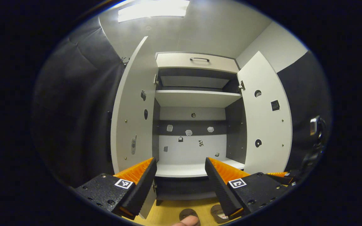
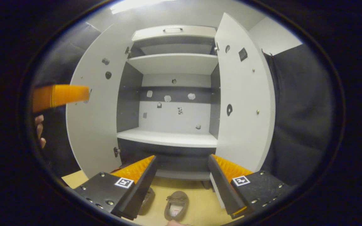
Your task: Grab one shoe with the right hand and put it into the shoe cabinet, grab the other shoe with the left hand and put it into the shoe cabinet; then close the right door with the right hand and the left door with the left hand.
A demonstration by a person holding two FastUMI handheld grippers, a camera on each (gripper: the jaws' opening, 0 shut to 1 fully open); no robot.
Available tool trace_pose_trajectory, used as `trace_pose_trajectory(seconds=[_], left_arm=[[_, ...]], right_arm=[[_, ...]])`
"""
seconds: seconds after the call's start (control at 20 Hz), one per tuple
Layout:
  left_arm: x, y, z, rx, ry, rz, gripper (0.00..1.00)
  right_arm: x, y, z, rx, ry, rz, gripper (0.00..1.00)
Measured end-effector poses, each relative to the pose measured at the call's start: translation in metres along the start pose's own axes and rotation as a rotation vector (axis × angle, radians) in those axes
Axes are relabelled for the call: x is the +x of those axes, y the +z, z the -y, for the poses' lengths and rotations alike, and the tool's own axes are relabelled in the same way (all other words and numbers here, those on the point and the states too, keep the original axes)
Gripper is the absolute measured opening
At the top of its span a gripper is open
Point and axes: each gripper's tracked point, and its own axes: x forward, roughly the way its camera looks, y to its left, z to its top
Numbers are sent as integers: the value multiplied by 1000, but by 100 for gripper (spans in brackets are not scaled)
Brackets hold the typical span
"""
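Right gripper view: two brown shoes (image 2: 176, 205), seemingly slippers, lie on the floor (image 2: 200, 204) below the wide-open, empty right gripper (image 2: 181, 182); left gripper (image 1: 179, 182) likewise open, empty.

A bright ceiling light panel (image 1: 152, 10) glows overhead, set in a pale ceiling, and a pale wall (image 1: 275, 47) runs down on the right in the left gripper view. Dark cloth (image 1: 74, 110) hangs in soft folds beside it (the same dark drape (image 2: 297, 110) shows in the right gripper view, on the right there). Below lies a yellowish wooden floor (image 2: 196, 201), bare and evenly lit.
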Motion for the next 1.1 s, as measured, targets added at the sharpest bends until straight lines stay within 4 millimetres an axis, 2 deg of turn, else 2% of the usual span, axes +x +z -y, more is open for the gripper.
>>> trace_pose_trajectory(seconds=[0.1, 0.15, 0.25, 0.45, 0.55, 0.6, 0.7, 0.8, 0.9, 0.95, 1.1], left_arm=[[10, -10, 10, 1, -27, -3, 94], [15, -17, 13, -5, -38, -11, 94], [28, -26, 18, -27, -54, -11, 95], [50, -47, 17, -16, -52, 4, 95], [61, -60, 19, -29, -67, -3, 95], [66, -66, 18, -44, -72, -9, 94], [80, -82, 8, -63, -47, -29, 95], [90, -94, 1, -54, -38, -42, 95], [99, -102, -3, -45, -46, -50, 95], [101, -102, -5, -38, -44, -50, 95], [104, -102, -3, -23, -74, -36, 95]], right_arm=[[18, -42, -5, -4, 2, -72, 99], [25, -61, -5, -12, -4, -99, 94], [41, -96, -8, -15, -6, -143, 99], [55, -168, -23, 4, 12, -269, 99], [54, -192, -30, -8, 29, -290, 95], [53, -204, -33, -15, 35, -304, 99], [52, -231, -39, -3, 36, -343, 99], [53, -255, -56, 49, 88, -399, 95], [62, -279, -61, 79, 88, -476, 86], [65, -286, -61, 83, 85, -494, 77], [78, -295, -55, 109, 52, -516, 76]])
